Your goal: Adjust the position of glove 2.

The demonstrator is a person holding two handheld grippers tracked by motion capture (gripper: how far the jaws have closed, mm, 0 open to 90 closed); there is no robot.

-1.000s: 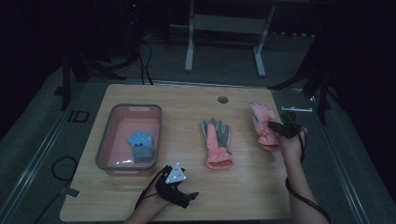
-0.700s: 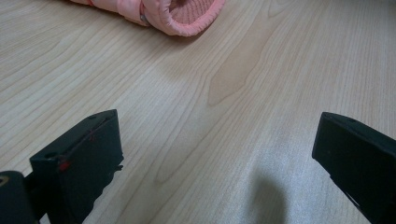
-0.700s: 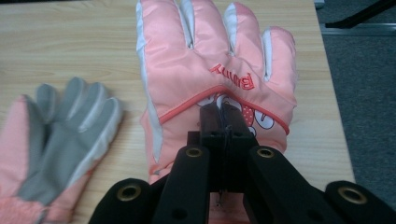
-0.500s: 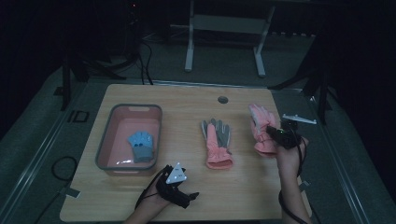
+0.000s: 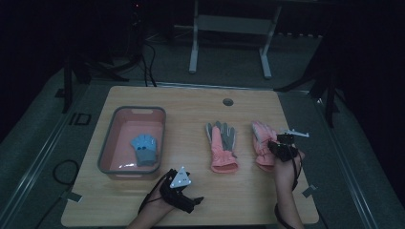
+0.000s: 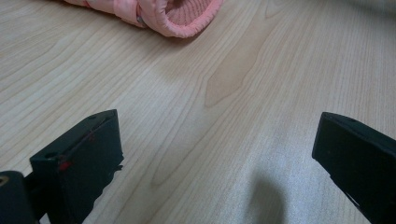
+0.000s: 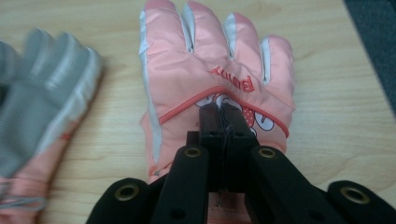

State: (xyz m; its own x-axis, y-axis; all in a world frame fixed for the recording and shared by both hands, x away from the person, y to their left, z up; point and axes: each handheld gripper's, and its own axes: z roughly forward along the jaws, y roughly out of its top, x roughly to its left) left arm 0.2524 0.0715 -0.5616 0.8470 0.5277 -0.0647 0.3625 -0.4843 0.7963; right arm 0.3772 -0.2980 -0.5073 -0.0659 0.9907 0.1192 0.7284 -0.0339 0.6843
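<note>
Here, the right gripper (image 7: 223, 112) has its two black jaws pressed flat together over the back of a padded pink winter glove with a red "Bunny" print (image 7: 210, 79), low in the centre of the right gripper view; whether any fabric is pinched between them cannot be told.

In the high view that glove (image 5: 262, 143) lies fingers-up at right of centre on the light wooden table (image 5: 191, 102), the right gripper (image 5: 282, 149) over its cuff end. Just left of it lies a second pink glove, grey palm up (image 5: 222, 145). At lower centre the left gripper (image 5: 193, 202) sits low over bare wood, jaws spread wide with nothing between them. At left of the frame, a small blue glove (image 5: 144, 149) rests inside a pink plastic bin with a grey rim (image 5: 138, 109).
</note>
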